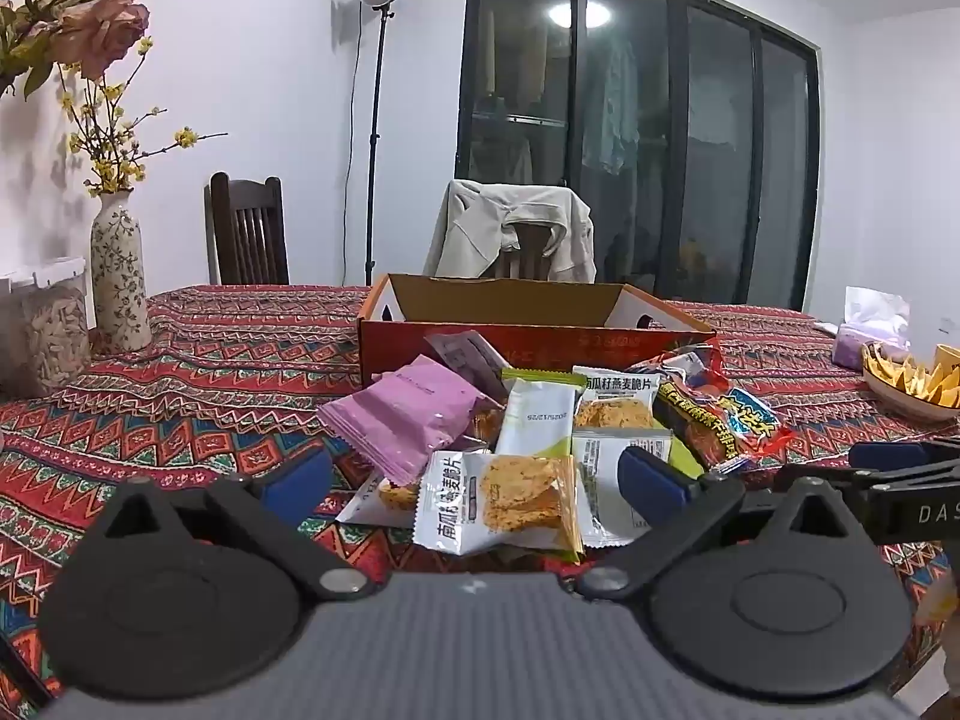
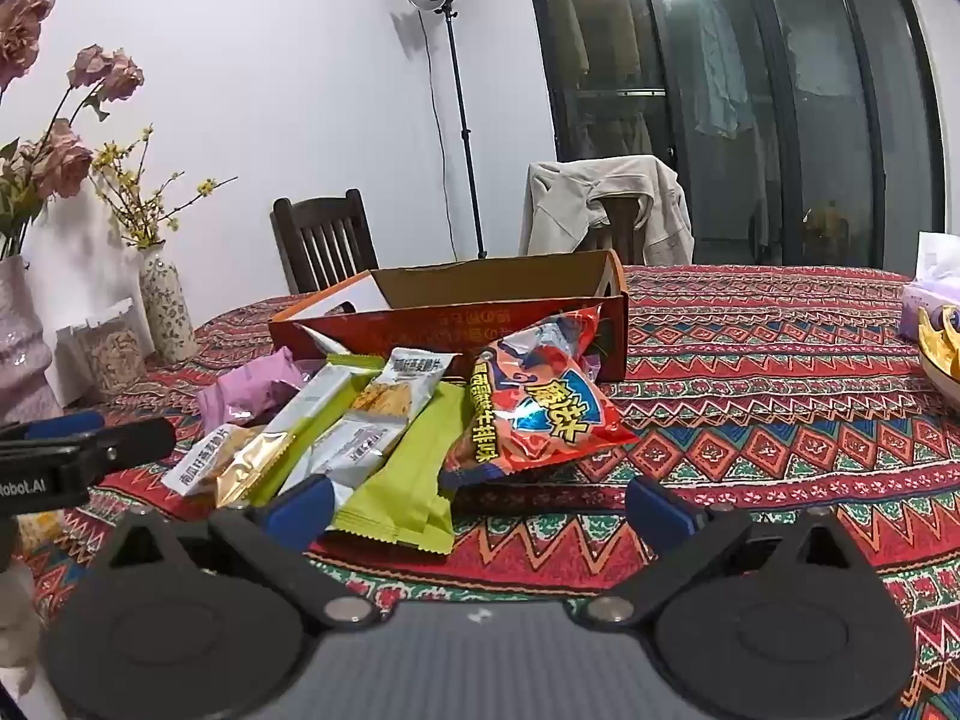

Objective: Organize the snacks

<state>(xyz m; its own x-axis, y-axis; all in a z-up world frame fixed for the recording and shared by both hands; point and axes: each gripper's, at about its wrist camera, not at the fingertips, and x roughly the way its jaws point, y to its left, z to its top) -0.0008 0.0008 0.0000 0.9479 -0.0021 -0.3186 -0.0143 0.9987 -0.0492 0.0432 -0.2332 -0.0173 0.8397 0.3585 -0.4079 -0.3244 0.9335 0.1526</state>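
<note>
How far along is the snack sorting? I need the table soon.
Nothing looks done: the cardboard box shows no snacks inside, though its floor is hidden. Nothing is in hand: the left hand-held gripper and right hand-held gripper are open. Left: the whole snack pile, including the red chip bag.

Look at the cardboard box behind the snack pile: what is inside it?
The cardboard box shows only bare brown inner walls above its rim. Its floor is hidden by the front wall and the snack packets piled before it, so any contents cannot be seen.
</note>
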